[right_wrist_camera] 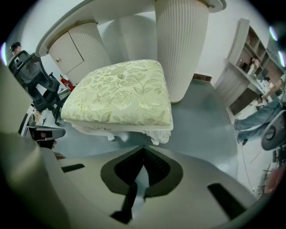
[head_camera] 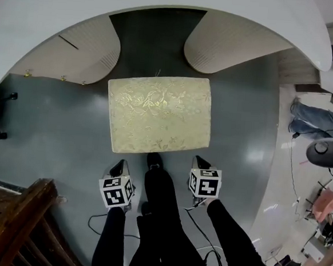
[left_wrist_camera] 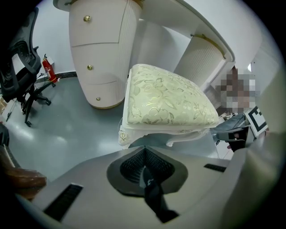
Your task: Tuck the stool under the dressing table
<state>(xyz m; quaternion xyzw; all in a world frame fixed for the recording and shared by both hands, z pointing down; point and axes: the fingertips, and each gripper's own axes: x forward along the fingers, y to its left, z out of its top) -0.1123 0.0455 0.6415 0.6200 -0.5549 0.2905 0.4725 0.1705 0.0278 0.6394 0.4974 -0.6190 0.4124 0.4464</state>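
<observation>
The stool [head_camera: 159,114] sat mid-frame, just before the gap of the dressing table [head_camera: 165,3], not pushed under yet. The left gripper [head_camera: 119,167] and right gripper [head_camera: 200,162] were below it, jaws pressed together on nothing.

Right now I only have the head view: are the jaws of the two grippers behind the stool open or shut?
Observer: The left gripper is shut, with nothing between its jaws.
Operator: And the other?
Observer: The right gripper is shut and empty too. The stool stands ahead of it.
Operator: Does the left pedestal have handles?
Observer: Yes, three gold knobs, one above another on its front.
</observation>
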